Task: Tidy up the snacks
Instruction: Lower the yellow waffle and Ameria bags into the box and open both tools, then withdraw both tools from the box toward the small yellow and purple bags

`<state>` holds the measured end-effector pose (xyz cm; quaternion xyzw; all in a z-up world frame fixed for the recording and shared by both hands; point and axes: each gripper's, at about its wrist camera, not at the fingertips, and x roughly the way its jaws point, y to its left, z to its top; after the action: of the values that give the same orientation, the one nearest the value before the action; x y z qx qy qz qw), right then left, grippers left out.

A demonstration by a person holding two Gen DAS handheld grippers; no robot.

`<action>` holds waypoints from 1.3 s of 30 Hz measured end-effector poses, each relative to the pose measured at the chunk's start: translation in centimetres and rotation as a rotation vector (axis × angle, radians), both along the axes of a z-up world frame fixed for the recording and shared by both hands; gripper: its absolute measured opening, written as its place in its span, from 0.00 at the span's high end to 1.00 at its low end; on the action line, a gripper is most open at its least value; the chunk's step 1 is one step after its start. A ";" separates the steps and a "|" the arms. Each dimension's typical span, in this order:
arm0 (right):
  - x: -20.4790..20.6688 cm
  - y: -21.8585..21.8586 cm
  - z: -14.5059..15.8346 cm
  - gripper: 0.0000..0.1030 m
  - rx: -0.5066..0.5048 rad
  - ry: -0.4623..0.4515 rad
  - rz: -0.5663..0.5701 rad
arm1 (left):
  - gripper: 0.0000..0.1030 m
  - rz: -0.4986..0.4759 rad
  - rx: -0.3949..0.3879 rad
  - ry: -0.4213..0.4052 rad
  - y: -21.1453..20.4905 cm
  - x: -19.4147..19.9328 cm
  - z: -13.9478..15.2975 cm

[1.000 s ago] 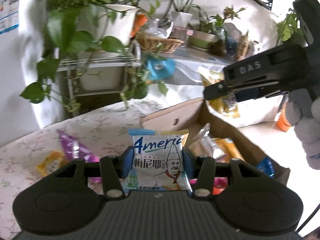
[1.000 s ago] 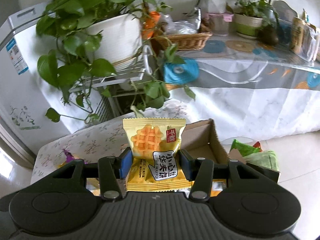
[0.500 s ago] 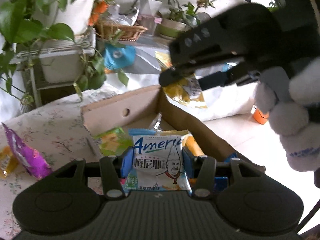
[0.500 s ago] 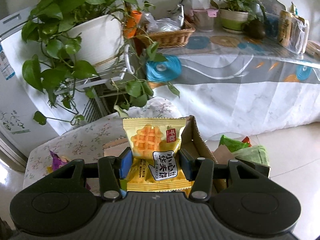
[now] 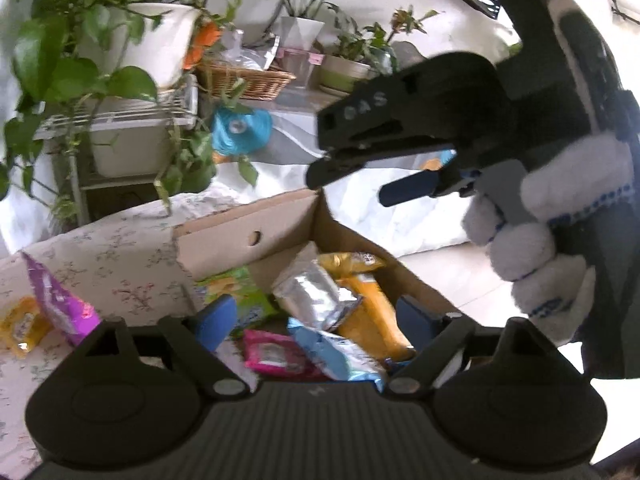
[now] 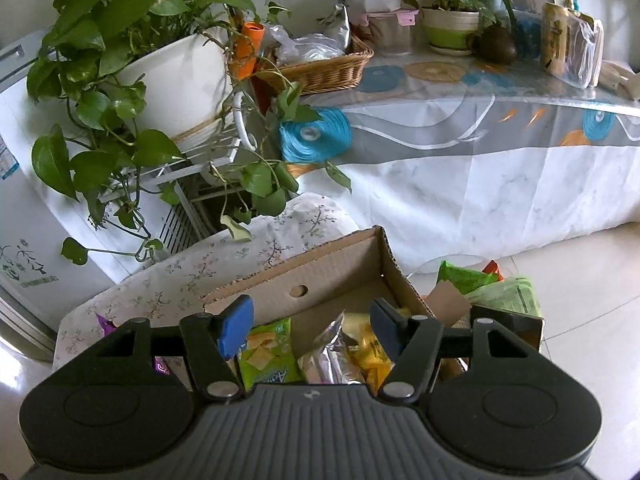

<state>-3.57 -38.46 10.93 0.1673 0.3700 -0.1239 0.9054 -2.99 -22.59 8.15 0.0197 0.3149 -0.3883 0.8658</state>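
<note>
So we've got both claws wide open and empty; the purple packet [image 5: 60,308] lies left of our left claw [image 5: 316,320], nearer it.

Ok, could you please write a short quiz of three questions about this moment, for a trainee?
1. True or false: the left tool is open above the cardboard box.
2. Where does the purple packet lie? A) inside the box B) on the floral cloth outside the box C) in the right tool
3. Fill in: the right tool's jaws are ____.
Key: 1 true; 2 B; 3 open.
</note>
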 end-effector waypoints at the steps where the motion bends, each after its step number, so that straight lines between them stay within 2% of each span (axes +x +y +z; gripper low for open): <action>1: 0.0 0.1 0.0 0.31 0.005 -0.003 0.004 | 0.16 0.008 0.005 -0.004 0.4 0.0 0.1; 8: 0.6 1.4 0.0 0.31 0.012 -0.008 0.043 | 0.15 0.078 0.031 0.006 3.4 0.9 0.3; 18: 1.6 4.0 -0.1 0.29 0.007 -0.007 0.124 | 0.15 0.168 0.028 0.022 9.1 2.8 1.8; 27: 2.8 7.1 -0.7 0.28 0.006 0.005 0.195 | 0.15 0.363 -0.006 0.063 15.5 5.6 2.0; 35: 4.2 10.2 -1.2 0.27 -0.006 0.016 0.279 | 0.15 0.571 -0.066 0.183 20.8 8.7 0.2; 39: 4.8 11.8 -1.6 0.24 -0.010 0.022 0.327 | 0.15 0.639 -0.083 0.222 22.7 10.3 -0.9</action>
<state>1.18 -26.64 9.30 0.0988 0.4017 0.0212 0.9102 7.30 0.12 7.21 -0.1576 0.3813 -0.1095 0.9043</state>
